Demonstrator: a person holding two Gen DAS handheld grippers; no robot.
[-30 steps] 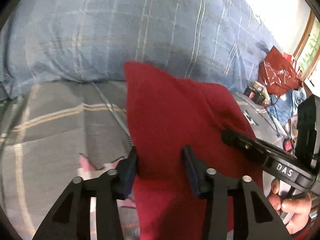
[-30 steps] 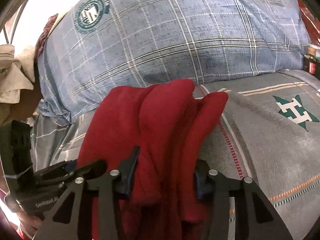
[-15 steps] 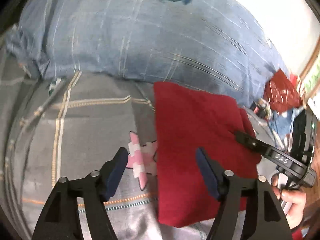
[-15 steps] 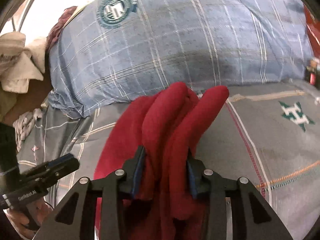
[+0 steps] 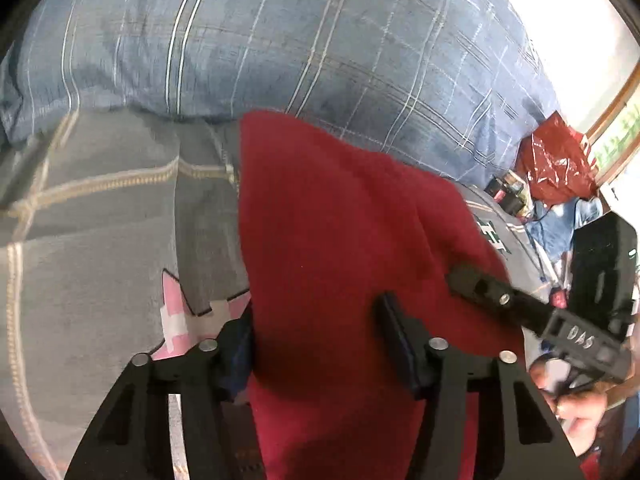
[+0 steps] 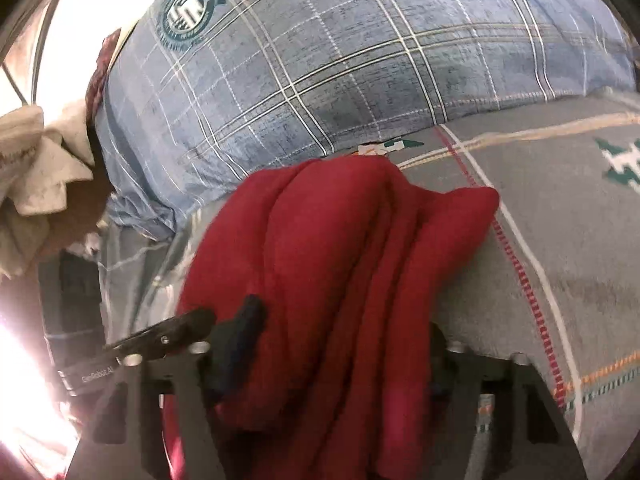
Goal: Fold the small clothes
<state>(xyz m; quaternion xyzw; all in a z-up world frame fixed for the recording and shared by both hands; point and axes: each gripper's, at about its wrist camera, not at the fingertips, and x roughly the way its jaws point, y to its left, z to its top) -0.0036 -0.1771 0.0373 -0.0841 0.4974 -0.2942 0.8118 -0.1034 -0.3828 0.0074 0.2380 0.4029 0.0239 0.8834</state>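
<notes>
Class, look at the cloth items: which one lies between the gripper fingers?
The red garment, plain red, unlike the blue checked pillow behind and grey bedsheet beneath.

The garment (image 5: 340, 248) lies on the bedsheet (image 5: 100, 240), before the pillow (image 5: 280, 40).

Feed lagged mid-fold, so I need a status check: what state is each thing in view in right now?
Red garment: folded, bunched in ridges, lying on the grey bedspread.
Left gripper: garment between its jaws, which have just been closing.
Right gripper: garment between its jaws, which have just been opening.
Blue plaid pillow: plump, behind the garment.
</notes>
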